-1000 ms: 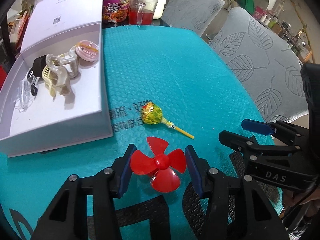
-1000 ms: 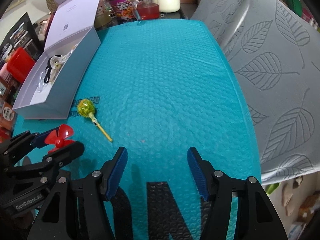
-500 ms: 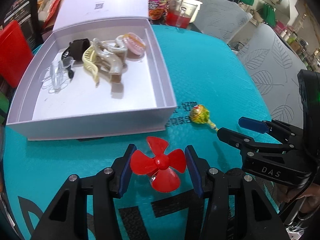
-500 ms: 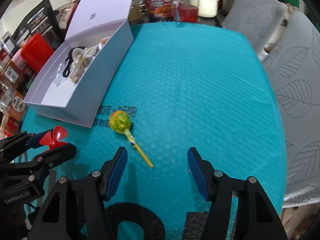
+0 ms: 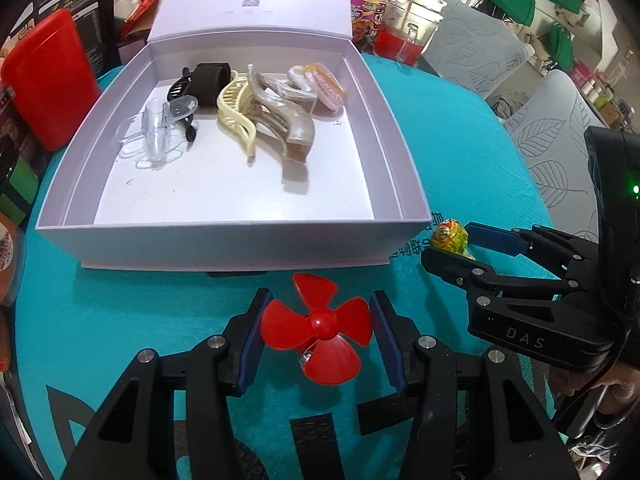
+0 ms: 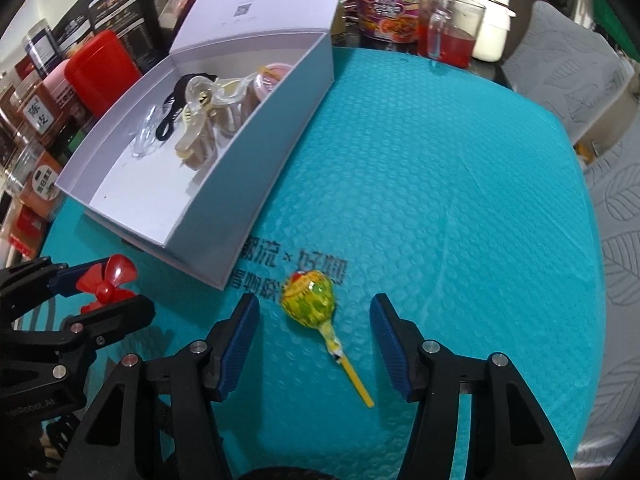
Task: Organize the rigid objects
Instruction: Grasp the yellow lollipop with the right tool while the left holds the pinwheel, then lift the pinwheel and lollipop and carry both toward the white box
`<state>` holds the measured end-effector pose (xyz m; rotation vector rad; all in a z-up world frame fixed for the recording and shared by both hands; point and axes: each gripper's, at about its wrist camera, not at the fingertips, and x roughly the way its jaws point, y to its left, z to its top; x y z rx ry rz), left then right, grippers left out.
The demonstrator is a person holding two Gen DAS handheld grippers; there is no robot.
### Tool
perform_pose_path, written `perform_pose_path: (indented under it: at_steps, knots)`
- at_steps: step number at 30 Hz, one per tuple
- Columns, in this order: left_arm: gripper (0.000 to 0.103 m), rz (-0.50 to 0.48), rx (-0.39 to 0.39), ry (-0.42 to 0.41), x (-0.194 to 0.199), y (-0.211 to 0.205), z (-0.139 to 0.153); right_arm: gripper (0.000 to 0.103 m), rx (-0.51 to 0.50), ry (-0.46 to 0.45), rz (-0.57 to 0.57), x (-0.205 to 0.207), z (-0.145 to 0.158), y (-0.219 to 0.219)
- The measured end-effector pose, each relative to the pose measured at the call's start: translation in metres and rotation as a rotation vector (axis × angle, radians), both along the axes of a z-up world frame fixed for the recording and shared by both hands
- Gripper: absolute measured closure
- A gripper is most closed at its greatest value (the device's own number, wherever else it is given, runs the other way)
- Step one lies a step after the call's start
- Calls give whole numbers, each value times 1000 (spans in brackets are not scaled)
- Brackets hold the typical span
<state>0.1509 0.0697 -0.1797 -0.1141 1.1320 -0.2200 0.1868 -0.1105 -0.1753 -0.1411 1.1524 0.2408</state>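
Note:
A red four-blade propeller (image 5: 316,324) hangs just above the teal mat, and my left gripper (image 5: 319,296) is shut on it, a blue pad against a blade tip on each side. It hovers in front of the near wall of the open white box (image 5: 240,248), which holds several hair clips (image 5: 276,120). A yellow-green wrapped lollipop (image 6: 308,300) lies on the mat beside the box corner, stick pointing toward me. My right gripper (image 6: 314,304) straddles the lollipop's head. Its jaws are closing, with a gap left on both sides.
A teal bubble mat (image 6: 440,200) covers the table. A red container (image 5: 48,80) and jars stand left of the box. A noodle cup (image 6: 384,8), a glass of red liquid (image 6: 452,40) and a white pot sit at the back. Grey leaf-print chairs (image 6: 624,240) flank the right.
Both grippers moved left toward the box, the left still carrying the propeller. The lollipop, earlier ahead and left of the right gripper, now lies between its fingers, which have narrowed.

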Motion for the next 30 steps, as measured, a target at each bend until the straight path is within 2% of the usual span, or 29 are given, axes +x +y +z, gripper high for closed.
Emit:
perform_pose_path:
  at_steps: [5, 12, 19, 25, 30]
  knots:
    - [53, 9, 7, -3, -3, 7, 0, 78, -57, -21, 28, 1, -1, 6]
    - [53, -6, 10, -19, -6, 0, 9, 78, -12, 3, -15, -5, 5, -7]
    - [53, -40, 12, -34, -16, -20, 20, 78, -13, 8, -55, -33, 17, -24]
    - [53, -71, 6, -55, -31, -41, 38, 78, -1, 10, -95, -62, 33, -42]
    - [53, -84, 21, -94, -47, -55, 60, 78, -2, -23, -111, -86, 54, -52]
